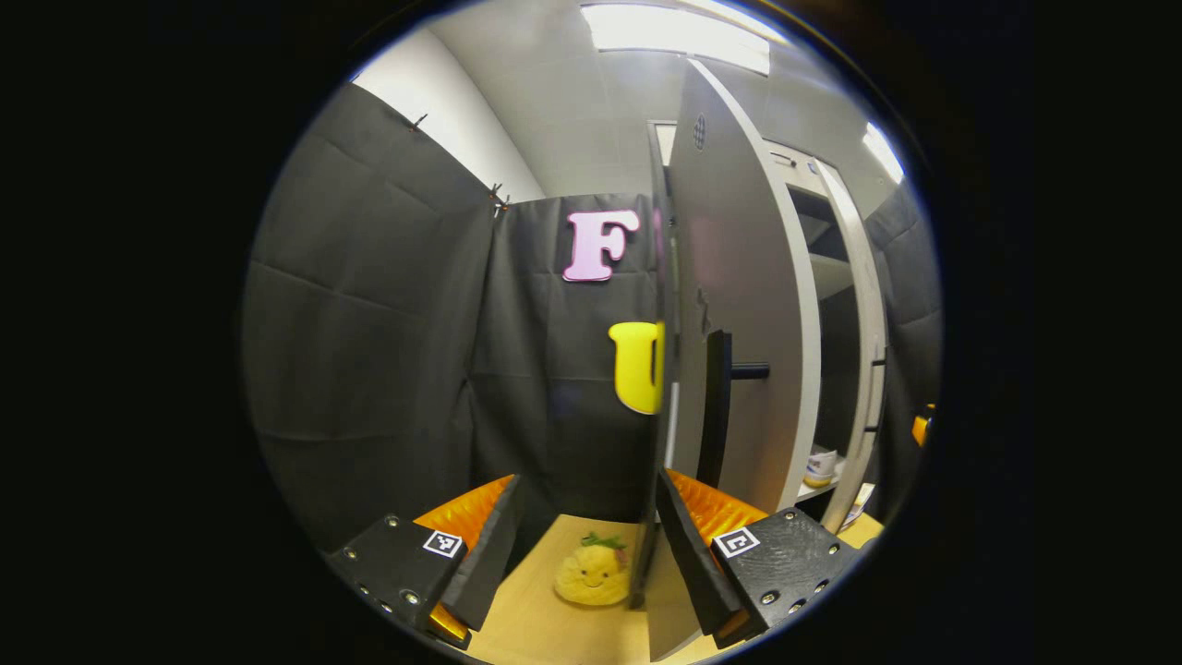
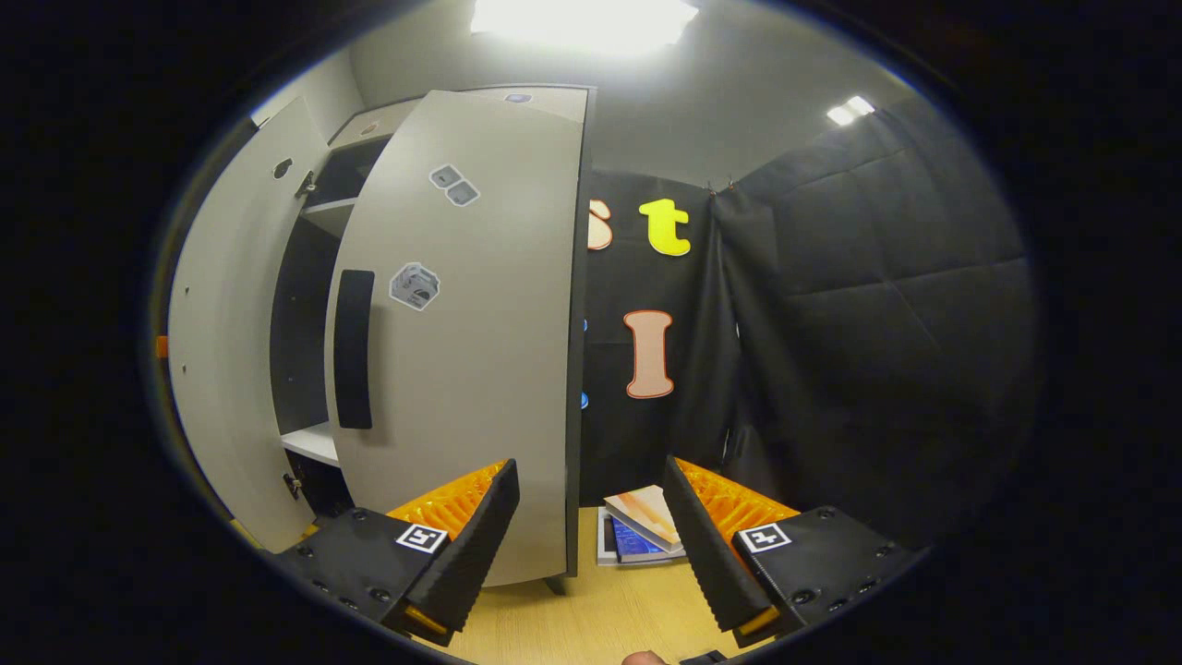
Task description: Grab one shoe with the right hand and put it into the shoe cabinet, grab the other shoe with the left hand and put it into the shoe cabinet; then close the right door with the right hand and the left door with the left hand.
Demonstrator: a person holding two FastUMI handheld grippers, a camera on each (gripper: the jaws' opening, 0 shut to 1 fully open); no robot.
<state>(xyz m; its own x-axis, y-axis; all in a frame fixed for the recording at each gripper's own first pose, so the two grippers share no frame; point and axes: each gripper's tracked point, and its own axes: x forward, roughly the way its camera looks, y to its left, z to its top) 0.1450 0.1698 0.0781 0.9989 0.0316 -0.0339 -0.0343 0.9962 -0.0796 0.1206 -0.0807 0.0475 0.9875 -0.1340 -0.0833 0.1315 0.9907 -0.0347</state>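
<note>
In the left gripper view the cabinet's left door (image 1: 748, 305) stands ajar, seen almost edge-on, with its black handle (image 1: 716, 406) facing me. My left gripper (image 1: 586, 554) is open and empty; the door's edge lines up just inside its right finger (image 1: 693, 545). Past the door, a pale shoe (image 1: 820, 466) rests on a low shelf inside the cabinet. In the right gripper view the right door (image 2: 480, 323) is partly open, with a black handle (image 2: 354, 349) and stickers on its face. My right gripper (image 2: 591, 545) is open and empty, low in front of that door's outer edge.
A yellow plush toy (image 1: 593, 573) lies on the wooden floor left of the left door. A few books (image 2: 642, 531) lie on the floor right of the right door. Between the doors the dark cabinet interior (image 2: 305, 305) and the left door's inner face (image 2: 222, 323) show. Black cloth walls close in on both sides.
</note>
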